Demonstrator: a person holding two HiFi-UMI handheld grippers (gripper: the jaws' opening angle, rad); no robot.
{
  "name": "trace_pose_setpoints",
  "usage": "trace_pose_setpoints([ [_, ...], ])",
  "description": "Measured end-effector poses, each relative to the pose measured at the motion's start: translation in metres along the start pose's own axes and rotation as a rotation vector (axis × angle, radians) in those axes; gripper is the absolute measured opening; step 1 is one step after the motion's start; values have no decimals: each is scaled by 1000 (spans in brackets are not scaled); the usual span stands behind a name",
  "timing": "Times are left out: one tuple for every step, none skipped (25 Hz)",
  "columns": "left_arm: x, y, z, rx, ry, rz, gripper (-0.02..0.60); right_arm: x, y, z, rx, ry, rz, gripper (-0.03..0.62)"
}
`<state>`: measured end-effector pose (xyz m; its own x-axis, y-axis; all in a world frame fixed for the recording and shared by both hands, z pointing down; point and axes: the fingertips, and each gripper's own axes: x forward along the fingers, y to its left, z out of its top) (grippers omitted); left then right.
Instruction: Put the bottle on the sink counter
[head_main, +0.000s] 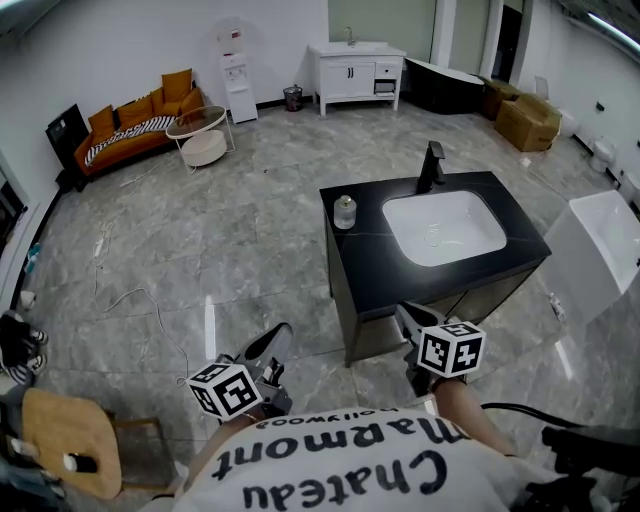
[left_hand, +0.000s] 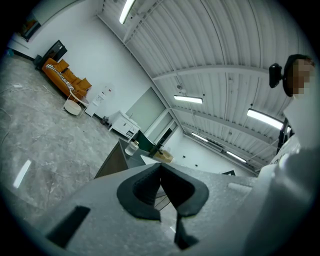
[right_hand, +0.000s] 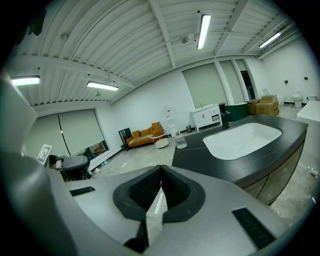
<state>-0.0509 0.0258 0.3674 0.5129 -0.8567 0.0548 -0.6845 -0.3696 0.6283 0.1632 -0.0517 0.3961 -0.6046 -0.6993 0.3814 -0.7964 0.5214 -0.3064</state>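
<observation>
A small clear bottle (head_main: 344, 212) stands upright on the left end of the black sink counter (head_main: 470, 275), beside the white basin (head_main: 445, 228) and a black faucet (head_main: 431, 165). It also shows in the left gripper view as the bottle (left_hand: 132, 148) and in the right gripper view as the bottle (right_hand: 180, 141). My left gripper (head_main: 280, 335) hangs low over the floor, well short of the counter, shut and empty. My right gripper (head_main: 405, 315) sits at the counter's near edge, also shut with nothing in it. Both stand far from the bottle.
An orange sofa (head_main: 135, 125), a round table (head_main: 203, 135) and a water dispenser (head_main: 237, 85) line the far wall. A white vanity (head_main: 357, 72) stands behind them. A wooden chair (head_main: 65, 440) is at my left. A white tub (head_main: 600, 250) is right of the counter.
</observation>
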Motion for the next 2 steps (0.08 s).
trace_pose_setpoints([
  [0, 0, 0, 0, 1, 1, 15, 1, -1, 0, 0, 1, 0, 15],
  [1, 1, 0, -1, 1, 2, 15, 2, -2, 0, 1, 3, -1, 15],
])
